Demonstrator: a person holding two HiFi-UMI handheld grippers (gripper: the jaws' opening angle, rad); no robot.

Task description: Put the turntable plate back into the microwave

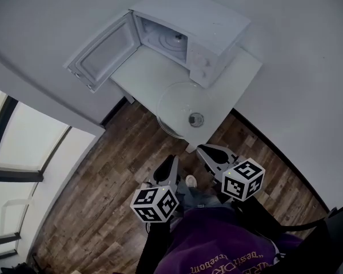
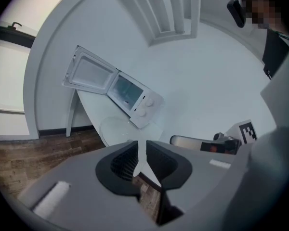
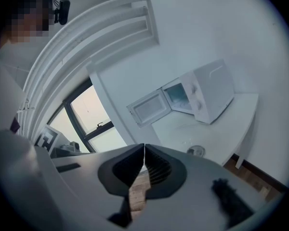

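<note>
**Plate on table, not yet grasped: both grippers short of it**

The plate (image 1: 180, 103), clear glass, lies flat on the table (image 1: 243, 73) just in front of the microwave (image 1: 197, 24). Its near rim reaches the table's front edge. A small round piece (image 1: 196, 119) shows at the plate's near side; whether it sits on the glass or under it cannot be told. The microwave door (image 1: 103, 53) stands fully open to the left and the cavity is unobstructed, with a ring visible on its floor.

The left gripper (image 1: 170, 163) hangs over the wood floor, apart from the table, jaws parted by a narrow gap with nothing between them. The right gripper (image 1: 204, 150) is beside it, jaws pressed together and empty.

Assessment: the step in hand is the approach to the plate; no part of the placing is done.

Recommendations:
- Part both pairs of jaws wider before reaching the rim.
- Take the rim on opposite sides, left and right, so that the glass stays level.
- Clear glass is slippery and brittle; seat the pads squarely and squeeze moderately.
- Lift clear of the table, enter the cavity level, and lower onto the ring, centred.
</note>
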